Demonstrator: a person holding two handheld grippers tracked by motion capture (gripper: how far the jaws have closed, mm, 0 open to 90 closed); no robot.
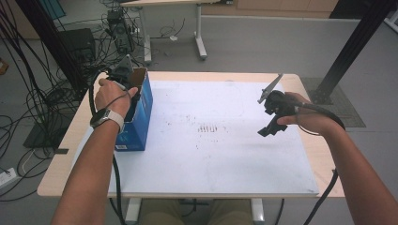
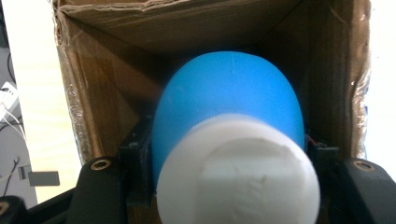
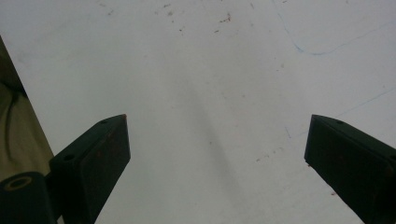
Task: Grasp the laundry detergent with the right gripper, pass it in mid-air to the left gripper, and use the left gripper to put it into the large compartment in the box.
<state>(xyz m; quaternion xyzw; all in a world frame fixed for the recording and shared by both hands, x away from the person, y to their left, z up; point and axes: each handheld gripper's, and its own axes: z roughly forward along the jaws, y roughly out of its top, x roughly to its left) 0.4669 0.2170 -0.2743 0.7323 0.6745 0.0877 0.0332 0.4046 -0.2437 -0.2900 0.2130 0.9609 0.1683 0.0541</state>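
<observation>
1. Lowering the blue-and-white bottle (image 2: 229, 140) into the open cardboard box (image 2: 98, 102) is the step I judge to be in hand: my left hand-held gripper (image 1: 123, 75) sits at the mouth of the blue box (image 1: 141, 117) at the left edge of the tabletop (image 1: 61, 173), jaws clamped on the bottle from both sides.

2. To do it well, I would keep the bottle centred between the brown inner walls and clear of the ragged flap edges, and hold the grip until the far end rests on something inside. How deep the box goes behind the bottle I cannot tell.

3. I would ease the jaws apart only a little once it is seated, then draw straight back out so the pads do not drag it along.

4. The bottle's long axis runs along my left hand-held gripper's own line: the white cap end (image 2: 238, 172) faces back toward the camera, the rounded blue end points into the box.

5. My right hand-held gripper (image 1: 272, 119) hangs over the white sheet (image 3: 196, 70) on the right side of the tabletop, jaws wide, nothing between them.
</observation>
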